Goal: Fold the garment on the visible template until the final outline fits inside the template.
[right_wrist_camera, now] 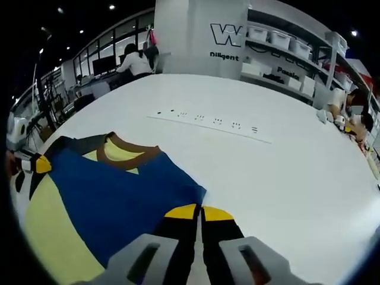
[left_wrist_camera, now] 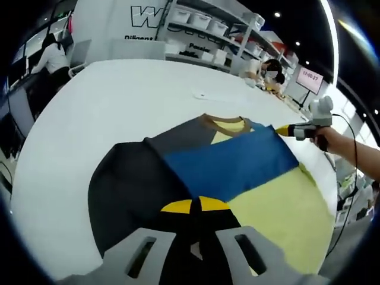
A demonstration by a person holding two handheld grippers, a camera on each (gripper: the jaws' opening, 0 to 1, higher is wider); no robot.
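On the wide white table [left_wrist_camera: 119, 107], the garment [left_wrist_camera: 237, 172] lies spread, one blue panel folded across the yellow body. The left gripper [left_wrist_camera: 196, 205] is pinched on its dark near edge; the right gripper [right_wrist_camera: 199, 211], jaws together, appears clamped on a blue corner. Another fold seems called for. Shelving [right_wrist_camera: 285, 41] and seated people are seen beyond.

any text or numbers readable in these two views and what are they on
"W": large outlined letter on the white wall, cut off.
"Diligent": small print below it, on the same wall.
Dark words on the shelf unit: blurred, unreadable.
Red-and-white screen shows digits, too small to read.
Nothing on the garment.
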